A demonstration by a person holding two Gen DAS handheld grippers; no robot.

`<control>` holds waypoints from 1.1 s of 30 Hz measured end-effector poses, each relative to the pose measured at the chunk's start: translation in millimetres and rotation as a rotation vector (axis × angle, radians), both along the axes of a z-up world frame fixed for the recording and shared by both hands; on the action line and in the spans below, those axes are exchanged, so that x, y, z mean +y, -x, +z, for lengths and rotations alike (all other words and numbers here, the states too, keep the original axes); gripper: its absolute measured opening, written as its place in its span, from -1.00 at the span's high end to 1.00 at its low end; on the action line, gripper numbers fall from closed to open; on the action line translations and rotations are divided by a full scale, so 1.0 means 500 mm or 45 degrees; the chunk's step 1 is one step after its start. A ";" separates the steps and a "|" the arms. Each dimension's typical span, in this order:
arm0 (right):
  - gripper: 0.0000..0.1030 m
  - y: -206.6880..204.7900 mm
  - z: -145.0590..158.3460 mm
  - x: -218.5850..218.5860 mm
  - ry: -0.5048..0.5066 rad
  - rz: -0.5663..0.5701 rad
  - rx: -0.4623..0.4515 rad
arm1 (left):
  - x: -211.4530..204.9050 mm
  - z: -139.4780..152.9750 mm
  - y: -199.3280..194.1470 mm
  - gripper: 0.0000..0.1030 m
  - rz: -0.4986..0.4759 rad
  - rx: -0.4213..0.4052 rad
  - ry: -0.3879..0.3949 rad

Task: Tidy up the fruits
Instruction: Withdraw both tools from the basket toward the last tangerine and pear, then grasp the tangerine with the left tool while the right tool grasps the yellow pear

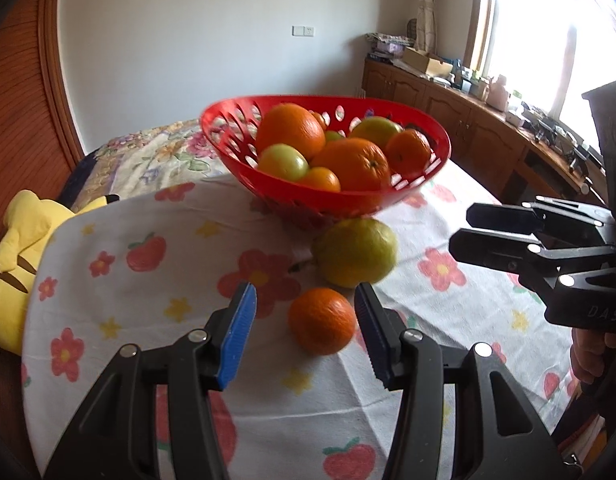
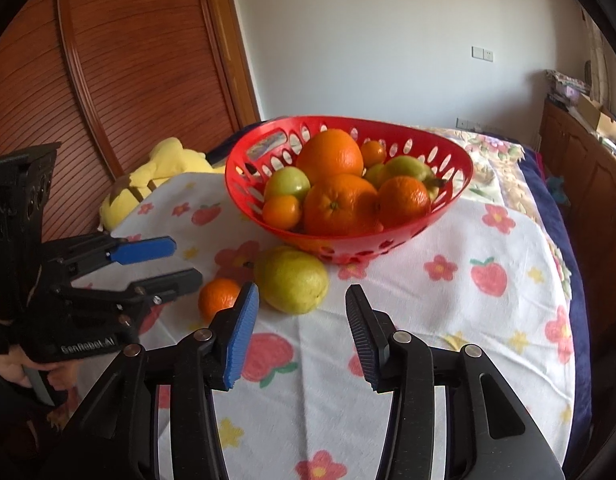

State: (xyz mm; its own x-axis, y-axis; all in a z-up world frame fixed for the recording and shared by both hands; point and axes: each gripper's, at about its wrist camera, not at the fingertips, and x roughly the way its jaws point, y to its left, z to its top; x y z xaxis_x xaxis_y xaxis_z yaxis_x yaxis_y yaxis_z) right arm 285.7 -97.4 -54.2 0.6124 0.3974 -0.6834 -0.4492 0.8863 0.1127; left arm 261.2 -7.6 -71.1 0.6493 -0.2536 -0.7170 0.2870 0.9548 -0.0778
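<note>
Fruit basket (image 2: 448, 216) full | left gripper (image 2: 176, 264) reads "GenRobot.AI" | jaws apart

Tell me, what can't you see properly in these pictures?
- Fruit low in the red basket: both views, covered by the oranges piled on top.
- Small orange: right wrist view, partly behind the right gripper fingers.
- Yellow plush toy: left wrist view, mostly hidden by the tablecloth edge.
- Items on the windowsill: too small, washed out by glare.
</note>
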 end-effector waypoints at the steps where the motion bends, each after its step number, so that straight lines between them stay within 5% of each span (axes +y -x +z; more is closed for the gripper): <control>1: 0.05 0.000 -0.002 0.000 -0.002 -0.001 0.004 | -0.005 -0.005 0.000 0.00 -0.004 0.008 -0.005; 19: -0.11 0.003 -0.032 0.007 0.004 -0.002 0.056 | -0.037 -0.050 -0.028 -0.01 -0.062 0.084 -0.069; 33: -0.16 -0.004 -0.042 0.006 0.020 -0.018 0.074 | -0.040 -0.063 -0.029 0.00 -0.112 0.127 -0.019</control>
State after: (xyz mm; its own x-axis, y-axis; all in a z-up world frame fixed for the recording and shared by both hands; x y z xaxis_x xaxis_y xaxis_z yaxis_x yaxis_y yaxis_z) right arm 287.8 -94.1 -75.1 0.5771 0.3780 -0.7239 -0.4301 0.8942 0.1241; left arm 275.7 -27.6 -102.4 0.5504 -0.2948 -0.7811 0.3611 0.9276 -0.0957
